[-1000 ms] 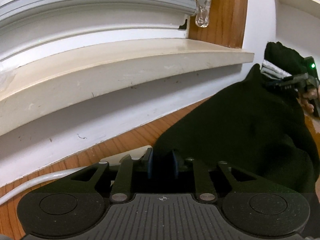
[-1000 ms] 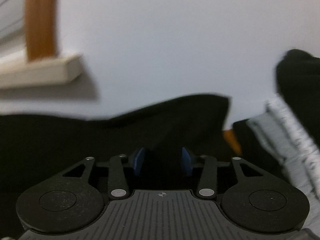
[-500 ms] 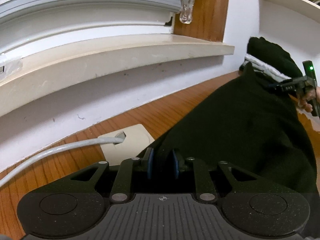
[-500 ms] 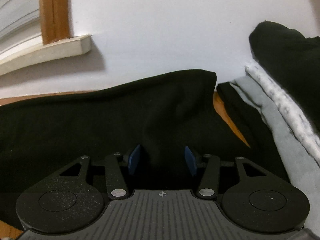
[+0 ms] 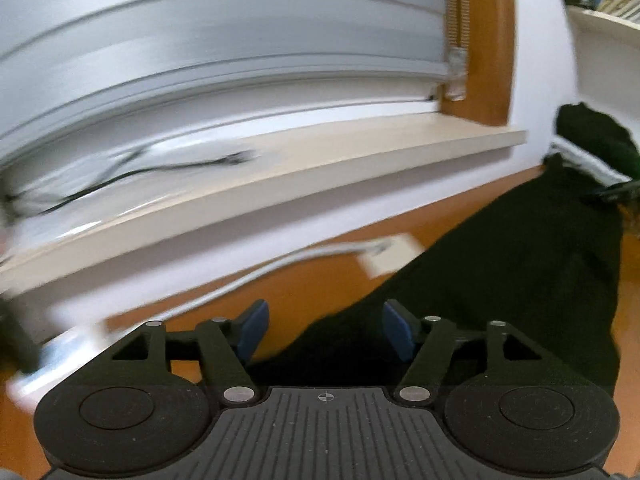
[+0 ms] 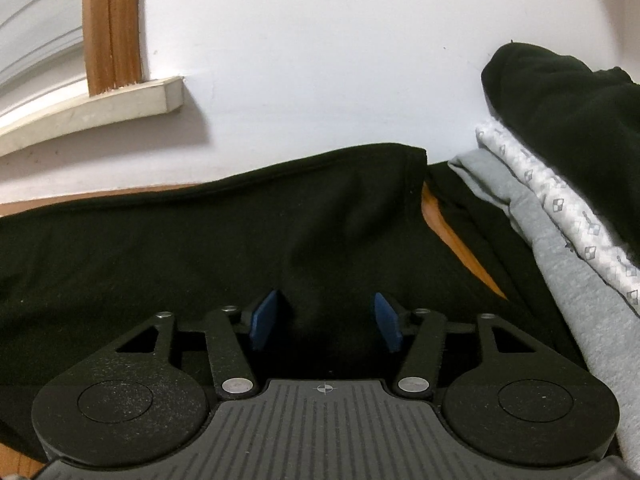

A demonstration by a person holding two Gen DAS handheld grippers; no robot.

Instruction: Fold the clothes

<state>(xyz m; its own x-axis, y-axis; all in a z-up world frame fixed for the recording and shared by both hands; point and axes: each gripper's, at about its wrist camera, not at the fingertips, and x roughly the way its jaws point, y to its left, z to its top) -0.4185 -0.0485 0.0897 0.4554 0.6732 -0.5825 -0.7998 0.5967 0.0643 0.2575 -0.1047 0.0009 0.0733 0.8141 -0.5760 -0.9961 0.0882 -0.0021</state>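
Left claw: its jaws have just been opening and now stand wide; the blue pads are clear of the cloth, though the near edge of the black garment lies in the gap between them. The left wrist view is smeared by motion.
Right claw: its jaws have just been opening a little and stand apart at a middling width; a raised fold of the black garment sits between the pads, and neither pad can be seen pressing on it.
Black garment: spread flat across the wooden bench, running from under the left claw away to the far right, where the right claw's dark frame shows at its far end in the left wrist view. Its back edge lies near the white wall.
Stack of clothes: just right of the black garment, with a narrow strip of bench showing between them; a grey piece low down, a white patterned piece over it, a dark piece on top.
White cable: lies on the bench left of the garment, leading to a pale plate whose edge the garment covers.
Windowsill: cream, above the bench, with a wooden frame at its right end.
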